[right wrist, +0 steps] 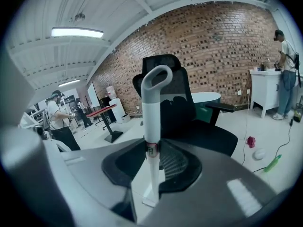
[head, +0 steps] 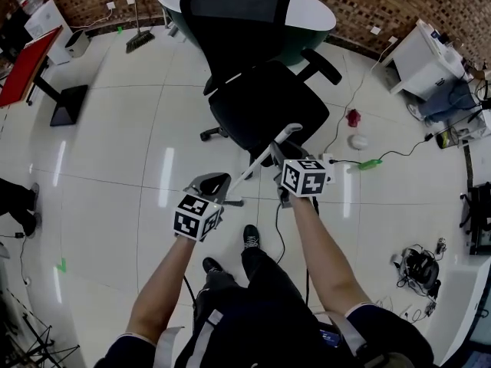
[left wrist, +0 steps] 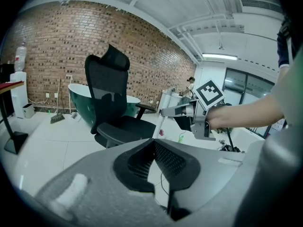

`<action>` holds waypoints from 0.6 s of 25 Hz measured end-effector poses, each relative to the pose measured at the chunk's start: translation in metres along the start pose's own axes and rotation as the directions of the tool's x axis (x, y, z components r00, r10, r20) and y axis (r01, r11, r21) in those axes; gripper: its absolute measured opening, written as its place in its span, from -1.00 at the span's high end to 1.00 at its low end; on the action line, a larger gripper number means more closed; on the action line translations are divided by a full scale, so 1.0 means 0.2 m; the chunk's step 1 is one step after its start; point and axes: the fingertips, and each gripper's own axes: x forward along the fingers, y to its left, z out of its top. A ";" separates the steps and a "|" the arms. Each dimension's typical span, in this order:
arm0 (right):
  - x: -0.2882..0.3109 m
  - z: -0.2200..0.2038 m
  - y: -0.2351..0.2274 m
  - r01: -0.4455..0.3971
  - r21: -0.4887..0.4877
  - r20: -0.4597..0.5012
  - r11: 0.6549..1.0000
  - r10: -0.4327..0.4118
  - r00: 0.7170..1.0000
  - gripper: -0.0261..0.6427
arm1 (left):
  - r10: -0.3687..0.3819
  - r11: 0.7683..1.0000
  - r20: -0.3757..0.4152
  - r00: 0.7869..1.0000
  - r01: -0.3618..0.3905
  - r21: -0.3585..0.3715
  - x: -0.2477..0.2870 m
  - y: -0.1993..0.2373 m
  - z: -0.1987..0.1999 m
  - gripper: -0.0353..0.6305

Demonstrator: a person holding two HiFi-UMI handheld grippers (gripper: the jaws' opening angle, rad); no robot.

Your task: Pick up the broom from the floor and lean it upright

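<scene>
The broom's white handle point(head: 265, 159) slants from its loop end over the chair seat down to the floor by my feet. My right gripper point(head: 278, 156) is shut on its upper part. In the right gripper view the handle point(right wrist: 152, 117) stands upright between the pads of the right gripper point(right wrist: 151, 150), loop on top and foot on the tiles. My left gripper point(head: 214, 182) hangs just left of the handle's lower part, apart from it. In its own view the left gripper point(left wrist: 154, 143) has its tips together and nothing in them; there the right gripper point(left wrist: 166, 111) shows ahead on the right.
A black office chair point(head: 257, 90) stands right behind the handle, and a green-and-white tub point(head: 311, 21) behind that. A second broom point(head: 138, 38) leans at the back brick wall. Cables point(head: 399, 153), a red table point(head: 31, 64) at left and a white cabinet point(head: 426, 60) at right border the floor.
</scene>
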 end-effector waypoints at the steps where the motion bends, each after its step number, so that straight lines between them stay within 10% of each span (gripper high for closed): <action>1: 0.03 0.02 -0.04 0.002 0.003 -0.005 1.000 -0.002 1.000 0.65 | 0.003 1.000 0.000 1.000 -0.003 -0.004 0.03 0.00 0.01 0.89; 15: 0.39 0.19 -0.44 -0.027 -0.038 -0.060 0.999 0.025 0.998 0.63 | 0.068 0.996 0.008 0.998 -0.068 -0.062 0.35 0.02 0.17 0.89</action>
